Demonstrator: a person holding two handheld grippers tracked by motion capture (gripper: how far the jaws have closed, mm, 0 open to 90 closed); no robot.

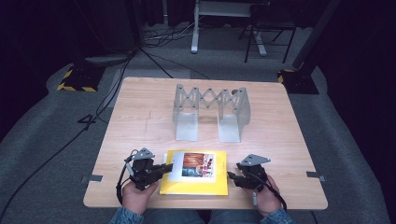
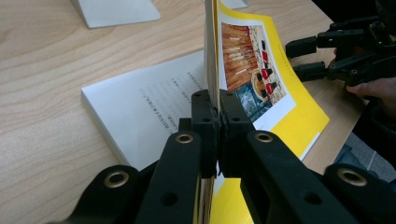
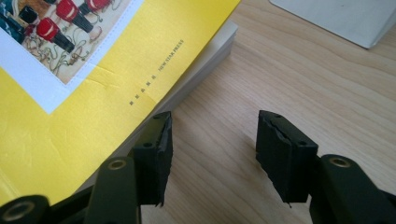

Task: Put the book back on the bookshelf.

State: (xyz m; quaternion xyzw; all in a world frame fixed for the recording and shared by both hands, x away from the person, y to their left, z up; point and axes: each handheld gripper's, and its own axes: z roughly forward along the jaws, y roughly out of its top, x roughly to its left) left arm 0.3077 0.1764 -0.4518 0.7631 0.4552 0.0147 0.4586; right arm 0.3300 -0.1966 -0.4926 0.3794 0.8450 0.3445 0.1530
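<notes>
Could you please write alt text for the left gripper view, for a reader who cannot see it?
The left gripper pinches the yellow front cover of a book between its black fingers, lifting it off the printed white pages on the wooden table. At the upper right, the right gripper waits near the book's far edge, open.

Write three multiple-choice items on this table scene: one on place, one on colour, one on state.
1. Where does the metal book rack stand?
A. beyond the book
B. on the book
C. left of the left hand-held gripper

2. What colour is the book cover?
A. blue
B. yellow
C. green

3. What is the left hand-held gripper doing?
A. hanging open
B. clamping the rack
C. pinching the lifted cover

Answers: 1 A, it stands farther up the table. 2 B, yellow borders the picture. 3 C, its jaws meet on the raised cover.
</notes>
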